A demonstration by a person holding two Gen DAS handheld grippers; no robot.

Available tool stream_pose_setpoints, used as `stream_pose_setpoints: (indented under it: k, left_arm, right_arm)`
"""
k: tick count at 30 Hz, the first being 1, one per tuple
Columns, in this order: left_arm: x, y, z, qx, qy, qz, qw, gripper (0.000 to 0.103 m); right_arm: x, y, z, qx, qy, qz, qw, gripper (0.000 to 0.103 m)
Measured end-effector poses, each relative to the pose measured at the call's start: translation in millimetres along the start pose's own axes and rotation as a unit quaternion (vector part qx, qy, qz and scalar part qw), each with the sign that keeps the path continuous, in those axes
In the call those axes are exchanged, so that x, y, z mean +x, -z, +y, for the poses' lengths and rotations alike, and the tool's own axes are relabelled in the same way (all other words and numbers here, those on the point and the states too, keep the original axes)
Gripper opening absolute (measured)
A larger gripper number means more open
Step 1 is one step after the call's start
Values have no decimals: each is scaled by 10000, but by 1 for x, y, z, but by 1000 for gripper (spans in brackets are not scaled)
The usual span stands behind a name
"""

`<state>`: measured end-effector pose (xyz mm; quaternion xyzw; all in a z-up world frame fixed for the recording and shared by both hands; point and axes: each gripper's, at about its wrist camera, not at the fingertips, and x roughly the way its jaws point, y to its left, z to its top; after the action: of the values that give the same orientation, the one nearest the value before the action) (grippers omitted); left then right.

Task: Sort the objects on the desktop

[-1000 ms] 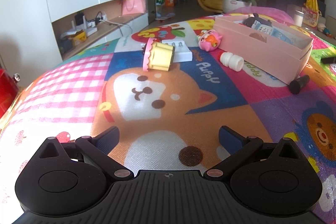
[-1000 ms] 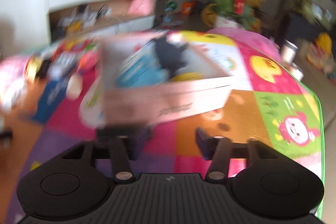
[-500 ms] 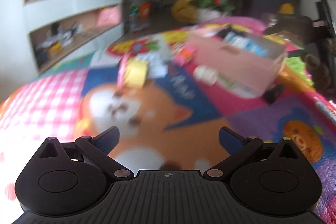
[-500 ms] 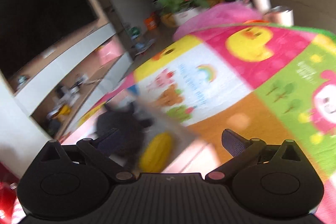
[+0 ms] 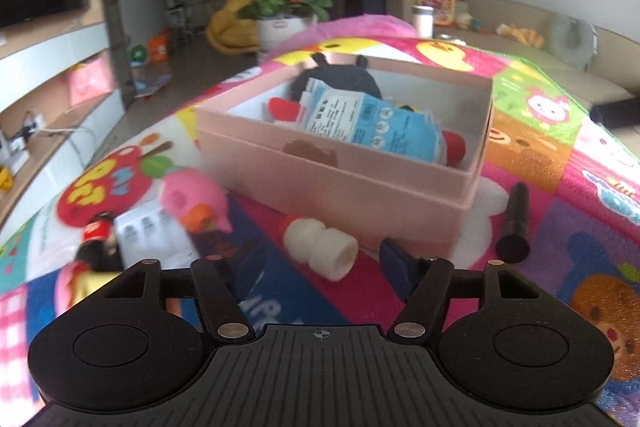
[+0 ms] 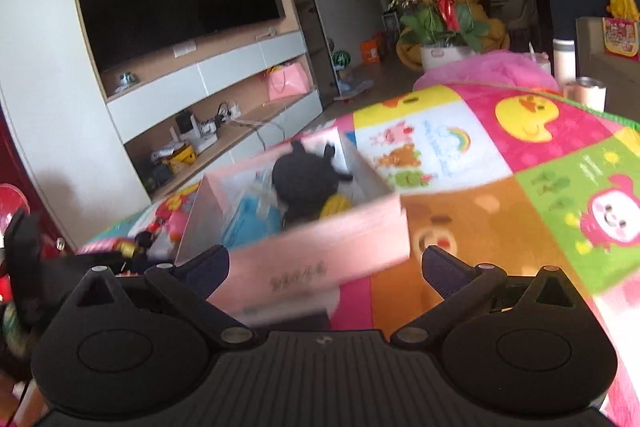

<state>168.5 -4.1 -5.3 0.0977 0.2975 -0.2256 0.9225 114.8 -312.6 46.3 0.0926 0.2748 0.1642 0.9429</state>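
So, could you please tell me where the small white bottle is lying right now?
In the left wrist view, the white bottle lies on its side on the mat, just in front of the pink box, left of the black marker.

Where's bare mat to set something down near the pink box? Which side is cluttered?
Free: the mat beyond the pink box, over the duck and rainbow squares. Also the purple square right of the black marker. Crowded: in front of the box, with the white bottle, pink toy and white packet.
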Motion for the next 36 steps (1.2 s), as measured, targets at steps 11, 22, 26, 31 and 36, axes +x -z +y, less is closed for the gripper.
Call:
stream_pose_setpoints:
  k: [11,22,26,31,36]
  left_arm:
    - [1,2,-15,316,849,59,9959,79]
    - [-44,30,-98,319,732,-68,9968,96]
    - [-54,40,-86,-254,-99,-54,9996,98]
    - [-73,55,-52,-1065,-655,13,9922,102]
    - [-96,71,-34,-1428,-756,75,9868,103]
  right_arm:
    - [27,15,8,-238,-118,510,9983,103]
    - [38,-17,-21,690,-56,38,9976,86]
    - [53,-50,-43,908,700,-445,9924,86]
    - [103,-74,-85,1315,710,-184,9886,87]
    - [138,-59,-77,1544,383,242,9870,87]
